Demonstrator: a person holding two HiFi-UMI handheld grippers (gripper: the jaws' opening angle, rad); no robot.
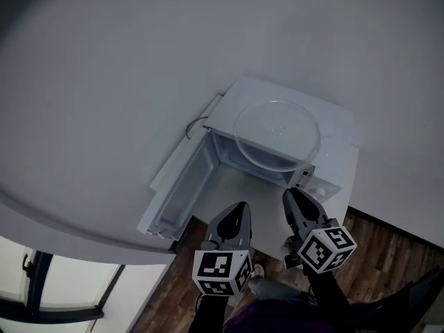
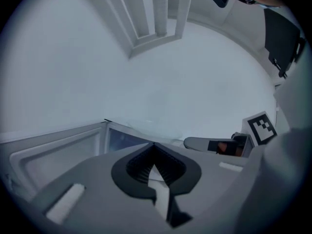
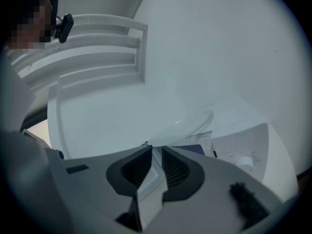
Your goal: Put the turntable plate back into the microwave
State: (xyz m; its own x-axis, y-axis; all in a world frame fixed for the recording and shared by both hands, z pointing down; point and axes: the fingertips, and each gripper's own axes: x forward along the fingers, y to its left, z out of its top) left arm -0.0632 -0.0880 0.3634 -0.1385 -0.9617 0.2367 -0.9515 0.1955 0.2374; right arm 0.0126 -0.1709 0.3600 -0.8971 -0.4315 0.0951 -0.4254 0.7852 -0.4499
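Note:
The clear glass turntable plate (image 1: 277, 134) lies flat on top of the white microwave (image 1: 340, 127). The microwave's door (image 1: 180, 186) hangs open to the left, and the cavity (image 1: 232, 159) under the plate shows no contents. My left gripper (image 1: 239, 208) is in front of the opening, shut with nothing in it (image 2: 154, 147). My right gripper (image 1: 290, 194) is beside it at the microwave's front right corner. Its jaws stand a narrow gap apart with nothing between them (image 3: 157, 150). The right gripper view shows the plate's rim (image 3: 195, 123) just ahead and the control knobs (image 3: 246, 159) to the right.
The microwave stands on a white counter (image 1: 243, 207) against a white wall (image 1: 104, 82). Wooden floor (image 1: 388, 255) lies at the lower right. A dark-framed window (image 1: 41, 283) is at the lower left, and a dark chair-like shape (image 1: 423, 290) sits at the right edge.

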